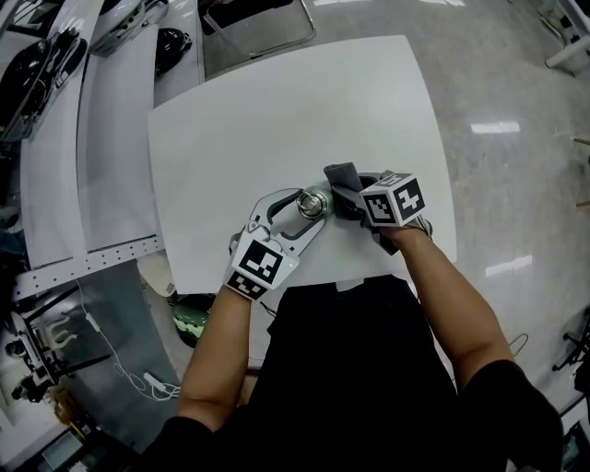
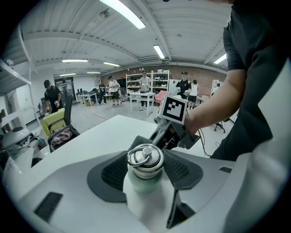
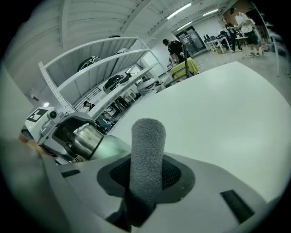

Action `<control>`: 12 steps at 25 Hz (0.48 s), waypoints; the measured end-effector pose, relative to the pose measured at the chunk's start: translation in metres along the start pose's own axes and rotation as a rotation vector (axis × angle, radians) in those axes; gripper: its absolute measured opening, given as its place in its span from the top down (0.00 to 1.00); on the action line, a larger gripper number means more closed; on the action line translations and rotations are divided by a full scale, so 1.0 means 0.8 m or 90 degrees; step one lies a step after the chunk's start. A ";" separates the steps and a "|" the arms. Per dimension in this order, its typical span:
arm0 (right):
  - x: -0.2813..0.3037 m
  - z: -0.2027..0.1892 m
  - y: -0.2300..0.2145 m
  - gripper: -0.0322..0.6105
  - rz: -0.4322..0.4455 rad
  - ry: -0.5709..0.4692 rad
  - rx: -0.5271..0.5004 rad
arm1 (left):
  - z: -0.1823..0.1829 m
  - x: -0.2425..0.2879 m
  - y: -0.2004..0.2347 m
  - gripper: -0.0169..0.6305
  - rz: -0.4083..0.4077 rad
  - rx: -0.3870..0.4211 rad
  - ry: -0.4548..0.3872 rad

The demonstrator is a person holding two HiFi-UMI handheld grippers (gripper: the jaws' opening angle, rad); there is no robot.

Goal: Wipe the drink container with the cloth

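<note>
The drink container (image 1: 316, 201) is a pale green bottle (image 2: 144, 182) with a steel lid and ring. It sits between the pads of my left gripper (image 1: 309, 208), which is shut on its neck and holds it over the near edge of the white table (image 1: 277, 111). My right gripper (image 1: 348, 200) is shut on a folded grey cloth (image 3: 147, 154), which sticks up past the jaws. In the head view the cloth (image 1: 343, 175) is right beside the bottle's lid on its right; whether they touch I cannot tell. The right gripper view shows the bottle (image 3: 91, 139) to the left.
White shelving racks (image 1: 55, 138) with dark items run along the left of the table. A chair frame (image 1: 258, 28) stands beyond the far edge. Polished floor (image 1: 516, 111) lies to the right. Several people (image 2: 111, 86) stand far off among desks.
</note>
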State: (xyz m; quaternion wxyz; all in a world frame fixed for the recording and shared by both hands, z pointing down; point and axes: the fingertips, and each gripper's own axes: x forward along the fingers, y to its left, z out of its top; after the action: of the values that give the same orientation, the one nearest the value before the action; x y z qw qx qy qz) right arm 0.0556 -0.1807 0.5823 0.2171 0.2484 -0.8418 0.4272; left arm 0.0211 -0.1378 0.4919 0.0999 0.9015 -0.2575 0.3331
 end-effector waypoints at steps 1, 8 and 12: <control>0.001 -0.001 -0.002 0.77 -0.008 0.004 0.003 | 0.000 0.000 -0.001 0.58 -0.001 0.001 0.001; 0.014 -0.009 -0.012 0.77 -0.049 0.053 0.009 | 0.000 -0.001 -0.001 0.58 -0.011 0.013 0.003; 0.017 -0.009 -0.012 0.77 -0.050 0.068 0.008 | -0.001 -0.003 -0.001 0.58 -0.020 0.023 0.007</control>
State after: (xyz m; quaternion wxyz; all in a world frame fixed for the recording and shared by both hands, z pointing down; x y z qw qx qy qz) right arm 0.0518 -0.1828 0.6004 0.2767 0.2594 -0.8158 0.4366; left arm 0.0195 -0.1358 0.4912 0.0900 0.9054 -0.2366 0.3410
